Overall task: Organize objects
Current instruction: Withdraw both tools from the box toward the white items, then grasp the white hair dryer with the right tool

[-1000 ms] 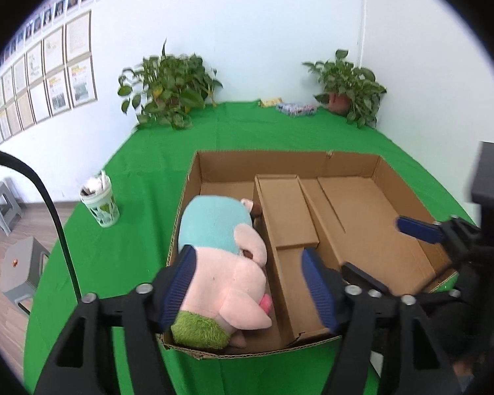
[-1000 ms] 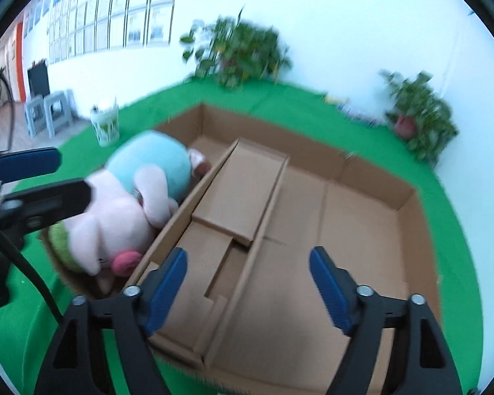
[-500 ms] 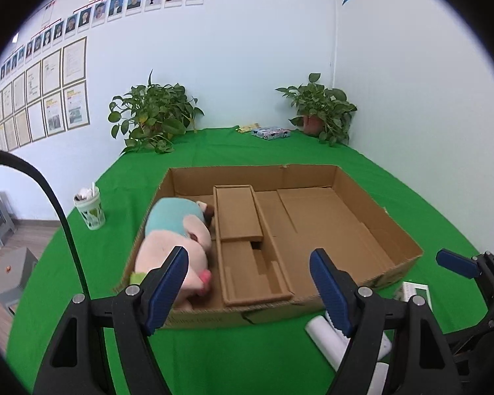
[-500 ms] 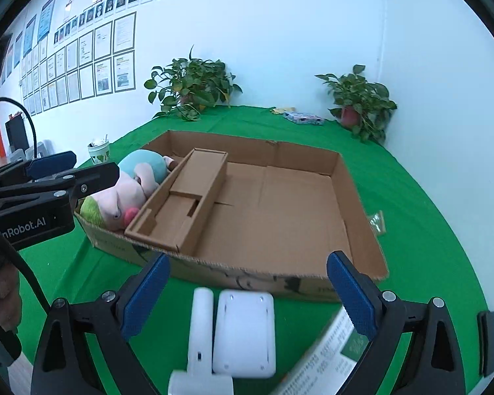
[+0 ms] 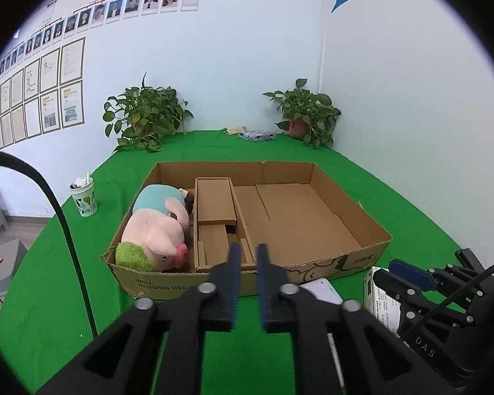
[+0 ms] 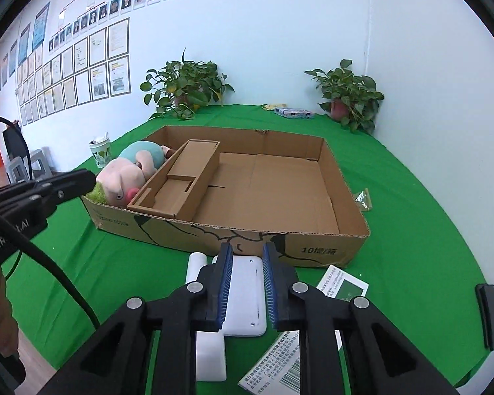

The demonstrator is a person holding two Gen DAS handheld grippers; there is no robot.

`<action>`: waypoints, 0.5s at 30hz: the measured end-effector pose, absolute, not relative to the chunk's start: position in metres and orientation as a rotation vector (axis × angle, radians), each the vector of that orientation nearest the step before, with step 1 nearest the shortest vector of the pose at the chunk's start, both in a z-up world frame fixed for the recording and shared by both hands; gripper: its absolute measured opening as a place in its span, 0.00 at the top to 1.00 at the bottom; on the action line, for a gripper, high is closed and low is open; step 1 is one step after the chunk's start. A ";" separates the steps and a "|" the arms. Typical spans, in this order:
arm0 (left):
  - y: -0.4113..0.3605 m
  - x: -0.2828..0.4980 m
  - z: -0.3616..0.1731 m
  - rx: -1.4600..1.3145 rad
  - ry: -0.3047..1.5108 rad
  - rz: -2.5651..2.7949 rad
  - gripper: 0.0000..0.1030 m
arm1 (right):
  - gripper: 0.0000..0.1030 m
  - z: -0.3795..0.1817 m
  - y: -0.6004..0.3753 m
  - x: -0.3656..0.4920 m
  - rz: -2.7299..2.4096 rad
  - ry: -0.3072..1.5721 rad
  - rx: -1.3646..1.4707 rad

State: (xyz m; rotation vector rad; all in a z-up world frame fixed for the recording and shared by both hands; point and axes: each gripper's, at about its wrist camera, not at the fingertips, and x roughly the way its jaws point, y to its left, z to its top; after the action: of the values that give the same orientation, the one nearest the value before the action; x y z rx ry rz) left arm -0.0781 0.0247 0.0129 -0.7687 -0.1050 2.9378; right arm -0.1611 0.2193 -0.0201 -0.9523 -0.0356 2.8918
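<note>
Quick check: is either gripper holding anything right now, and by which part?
Nothing is held. The left gripper and right gripper are both closing on air; the white device lies below the right one.

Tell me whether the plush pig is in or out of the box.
In: the plush pig lies on its side in the cardboard box's left compartment.
</note>
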 end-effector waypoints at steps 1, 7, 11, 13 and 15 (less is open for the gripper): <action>0.022 -0.079 0.013 -0.770 -0.134 2.930 0.18 | 0.63 -0.021 0.219 -0.161 2.889 -0.050 -0.948; 0.004 -0.089 -0.001 -0.855 -0.327 2.851 0.06 | 0.01 -0.027 0.223 -0.142 3.027 -0.066 -0.893; -0.005 -0.102 -0.024 -1.001 -0.438 2.697 0.06 | 0.01 -0.050 0.218 -0.127 3.132 -0.084 -1.043; -0.004 -0.107 -0.035 -1.051 -0.470 2.632 0.07 | 0.01 -0.066 0.209 -0.123 3.147 -0.123 -1.134; -0.001 -0.114 -0.048 -1.094 -0.505 2.567 0.07 | 0.02 -0.080 0.201 -0.125 3.112 -0.147 -1.187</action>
State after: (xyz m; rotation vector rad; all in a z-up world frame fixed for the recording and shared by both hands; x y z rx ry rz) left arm -0.1137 -0.0013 -0.0480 -1.0937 -0.5053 2.5675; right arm -0.1251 0.2007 -0.0804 -1.1872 -0.1468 3.1115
